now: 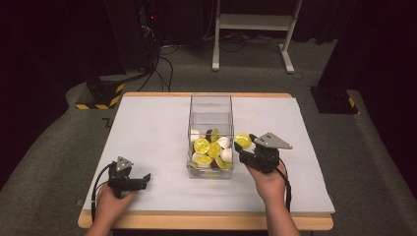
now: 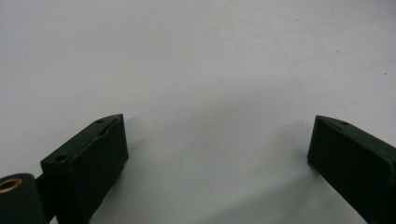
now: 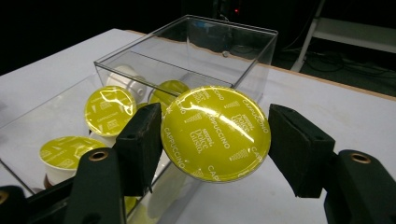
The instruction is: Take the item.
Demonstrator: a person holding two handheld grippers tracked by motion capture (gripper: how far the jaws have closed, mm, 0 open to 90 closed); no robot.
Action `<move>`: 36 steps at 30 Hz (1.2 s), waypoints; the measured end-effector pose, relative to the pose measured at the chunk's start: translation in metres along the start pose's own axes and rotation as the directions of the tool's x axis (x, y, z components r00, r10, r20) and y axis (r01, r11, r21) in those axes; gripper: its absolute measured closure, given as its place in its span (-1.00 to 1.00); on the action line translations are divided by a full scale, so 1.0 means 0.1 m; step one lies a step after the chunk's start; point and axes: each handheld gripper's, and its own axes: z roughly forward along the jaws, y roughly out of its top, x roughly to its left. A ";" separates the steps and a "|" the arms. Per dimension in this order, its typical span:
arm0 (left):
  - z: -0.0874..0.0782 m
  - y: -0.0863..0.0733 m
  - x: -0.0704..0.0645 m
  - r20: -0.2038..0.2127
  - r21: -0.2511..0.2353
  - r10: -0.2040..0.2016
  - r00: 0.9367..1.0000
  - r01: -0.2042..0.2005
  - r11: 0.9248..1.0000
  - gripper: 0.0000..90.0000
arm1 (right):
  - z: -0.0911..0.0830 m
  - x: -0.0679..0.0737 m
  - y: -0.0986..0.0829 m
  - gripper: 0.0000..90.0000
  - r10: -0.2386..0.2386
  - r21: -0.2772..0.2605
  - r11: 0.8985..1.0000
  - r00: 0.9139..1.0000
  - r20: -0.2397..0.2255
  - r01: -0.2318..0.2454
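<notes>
You are working at a white table (image 1: 147, 132) on grey carpet (image 1: 44, 147). A white stand (image 1: 255, 22) and black cables (image 1: 160, 69) are sitting behind it.

Two hand-held grippers (image 1: 142, 178) (image 1: 244, 147), one clear box (image 1: 210, 105), several capsules (image 1: 201, 145).

Overhead light falls brightly on the white table (image 1: 147, 132), while the room beyond it sinks into near black. Glare streaks the yellow capsule lid (image 3: 215, 133) and the clear box (image 3: 196, 51) behind it. Soft shadows trail the blurred left gripper (image 2: 217, 144)
</notes>
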 end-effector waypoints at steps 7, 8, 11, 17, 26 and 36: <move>0.00 0.00 0.00 0.000 -0.001 0.000 1.000 0.000 1.000 -0.89 | 0.01 -0.10 -0.02 -0.16 0.011 0.006 1.000 1.000 0.022 -0.011; 0.00 0.00 0.00 0.000 -0.001 0.000 1.000 0.000 1.000 -0.89 | 0.01 -0.11 -0.03 -0.16 0.012 0.008 1.000 1.000 0.023 -0.012; 0.00 0.00 0.00 0.000 -0.002 0.001 1.000 -0.001 1.000 -0.89 | 0.01 -0.14 -0.03 -0.16 0.017 0.008 1.000 0.999 0.032 -0.017; 0.00 0.00 0.00 -0.001 0.001 0.008 1.000 -0.008 1.000 -0.89 | 0.01 -0.22 -0.05 -0.16 0.032 0.011 0.999 0.998 0.048 -0.032; -0.01 0.00 0.00 -0.006 0.005 0.017 1.000 -0.017 1.000 -0.89 | 0.05 -0.35 -0.07 -0.16 0.045 0.017 0.999 0.996 0.075 -0.046; -0.01 0.00 0.00 -0.007 0.005 0.019 1.000 -0.019 1.000 -0.88 | 0.15 -0.54 -0.12 -0.16 0.062 0.040 0.997 0.991 0.120 -0.067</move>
